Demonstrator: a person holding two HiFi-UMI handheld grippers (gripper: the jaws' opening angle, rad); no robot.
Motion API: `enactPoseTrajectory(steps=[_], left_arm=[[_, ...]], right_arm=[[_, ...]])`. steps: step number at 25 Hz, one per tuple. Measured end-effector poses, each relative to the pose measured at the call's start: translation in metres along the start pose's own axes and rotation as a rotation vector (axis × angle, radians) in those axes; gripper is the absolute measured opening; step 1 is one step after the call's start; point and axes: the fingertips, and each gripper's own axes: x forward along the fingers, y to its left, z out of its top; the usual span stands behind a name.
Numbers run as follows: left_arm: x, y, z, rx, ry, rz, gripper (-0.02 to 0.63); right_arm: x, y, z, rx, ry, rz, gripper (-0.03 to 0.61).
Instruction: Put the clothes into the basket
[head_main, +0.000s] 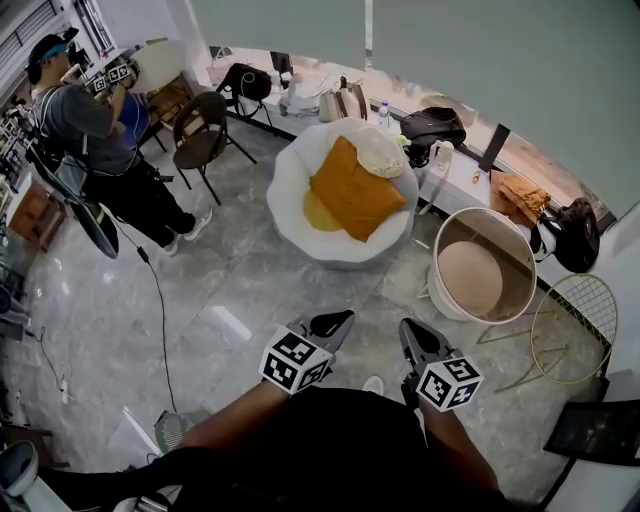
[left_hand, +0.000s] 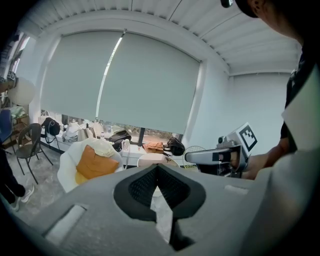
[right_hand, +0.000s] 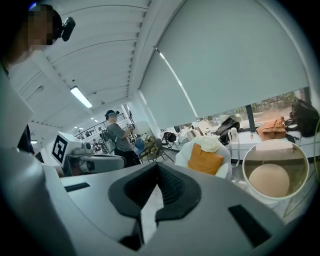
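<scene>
Nothing is picked up yet. Both claws hang low and close in front of the person, side by side over the floor and well apart from the clothes. The left claw is pressed together with nothing in it. The right claw is the same, pads meeting at the tip and empty. My guess is they're closed and tucked in because this is the approach, with no reason to spread them until something is within reach.

The clothes sit in the white round chair farther out, in the middle of the scene. An orange piece lies on top, a cream piece is bunched at the far right edge of the seat, and a yellow bit pokes out from under the orange one on the near left. I'd say the chair's bowl shape is what keeps them heaped together.

The orange piece lies flat-ish as a rough rectangle with one corner pointing far. Its long axis runs roughly far to near, leaning right at the near end.

The basket stands on the floor just right of the chair, mouth up, with no clothes inside as far as I can tell. Looks like a short carry to the right once something is grabbed. Both claws point out toward the chair and basket.
</scene>
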Motion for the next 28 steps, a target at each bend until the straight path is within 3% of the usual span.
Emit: enactPoseTrajectory(steps=[11, 17, 28], left_arm=[[0.035, -0.034, -0.002, -0.12, -0.024, 0.034, 0.0], [0.059, -0.059, 0.002, -0.109, -0.019, 0.052, 0.0], [0.063, -0.065, 0.005, -0.097, 0.006, 0.091, 0.0]], right_arm=[[-0.034, -0.039, 0.01, -0.057, 0.018, 0.035, 0.015], [-0.056, -0.066, 0.011, -0.059, 0.027, 0.049, 0.015], [-0.067, -0.083, 0.005, -0.033, 0.022, 0.053, 0.015]])
